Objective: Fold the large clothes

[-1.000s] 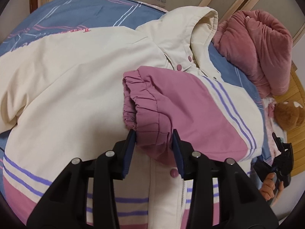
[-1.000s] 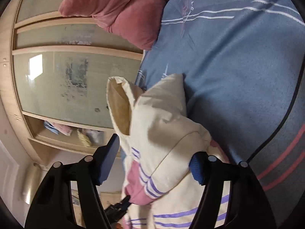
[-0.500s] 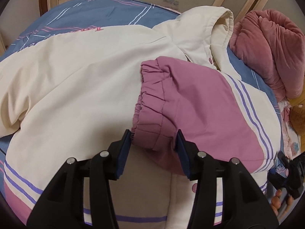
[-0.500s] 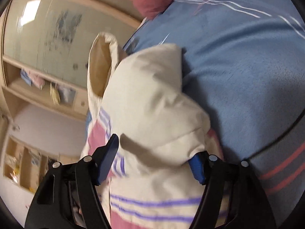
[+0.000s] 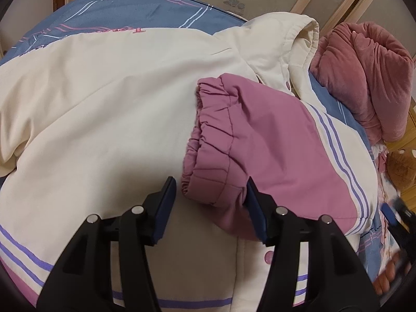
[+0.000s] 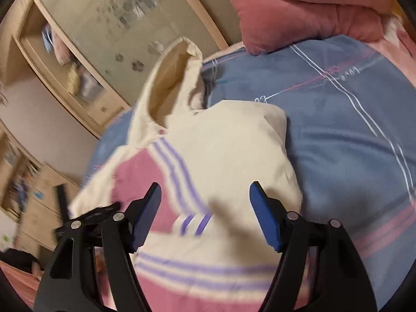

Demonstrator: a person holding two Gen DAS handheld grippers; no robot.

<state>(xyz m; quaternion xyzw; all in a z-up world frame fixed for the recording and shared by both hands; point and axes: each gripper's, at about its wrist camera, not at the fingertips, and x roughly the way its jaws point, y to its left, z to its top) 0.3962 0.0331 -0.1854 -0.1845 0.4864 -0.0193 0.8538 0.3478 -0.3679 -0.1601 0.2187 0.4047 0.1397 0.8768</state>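
Note:
A cream hooded jacket (image 5: 109,98) with pink panels and purple stripes lies spread on the bed. Its pink sleeve (image 5: 260,140) is folded across the chest, and the gathered cuff (image 5: 208,156) lies just ahead of my left gripper (image 5: 210,195). That gripper is open and the cuff is free between its jaws. My right gripper (image 6: 205,200) is open above the folded shoulder of the jacket (image 6: 228,140), holding nothing. The hood (image 6: 171,83) stands open beyond it.
The bed has a blue sheet (image 6: 351,135) with white and pink lines. A rolled pink blanket (image 5: 369,78) lies by the hood, and also shows in the right wrist view (image 6: 312,13). A wooden wardrobe (image 6: 91,59) stands behind. A brown plush toy (image 5: 403,166) sits at the right.
My left gripper opened and let go of the pink cuff, which now lies on the chest. My right gripper drew back off the cream shoulder fold and swung round.

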